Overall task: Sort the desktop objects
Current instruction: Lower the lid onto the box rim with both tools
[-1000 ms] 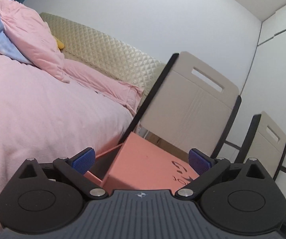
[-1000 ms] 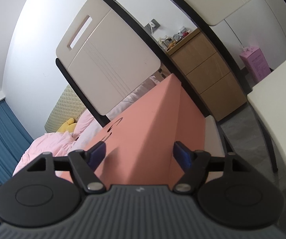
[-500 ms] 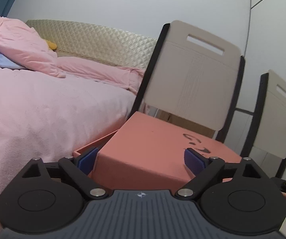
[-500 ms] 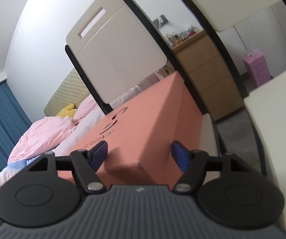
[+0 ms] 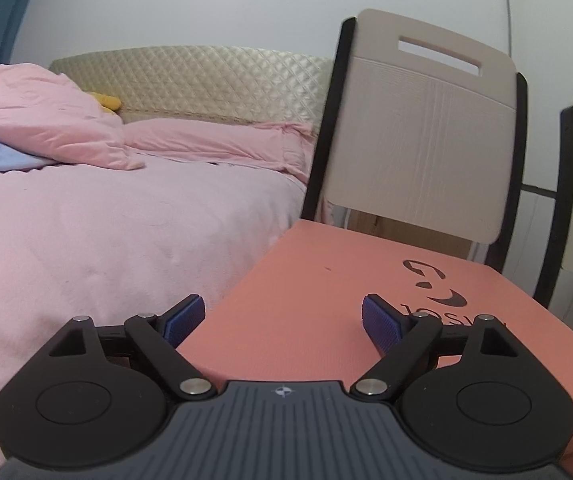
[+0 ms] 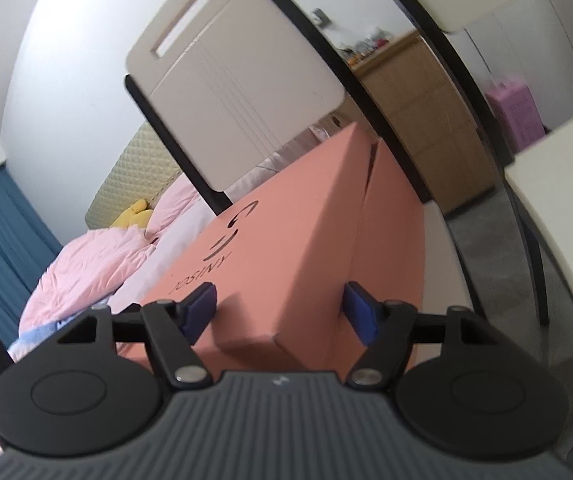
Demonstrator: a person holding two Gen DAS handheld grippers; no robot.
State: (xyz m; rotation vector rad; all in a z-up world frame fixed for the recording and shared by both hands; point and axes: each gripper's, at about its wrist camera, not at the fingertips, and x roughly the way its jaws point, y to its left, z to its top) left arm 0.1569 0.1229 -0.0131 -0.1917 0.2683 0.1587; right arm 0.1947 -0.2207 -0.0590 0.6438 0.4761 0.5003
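A salmon-pink cardboard box with a black logo on its lid fills the lower part of both views (image 5: 326,304) (image 6: 298,248). Its lid lies flat and closed. My left gripper (image 5: 284,320) is open, its blue pads spread wide over the near end of the lid. My right gripper (image 6: 280,312) is open too, with one pad over the lid and the other beside the box's side wall near a corner. Neither gripper pinches anything. The box's underside and its support are hidden.
A bed with pink bedding (image 5: 98,220) and a quilted beige headboard (image 5: 190,76) lies to the left. A beige chair with a black frame (image 5: 422,136) stands right behind the box. A white tabletop (image 6: 566,184) and a wooden dresser (image 6: 434,120) are at the right.
The box's lid, raised and tilted a second ago, has come down flat onto the box. Both grippers have stayed open and swung level with it.
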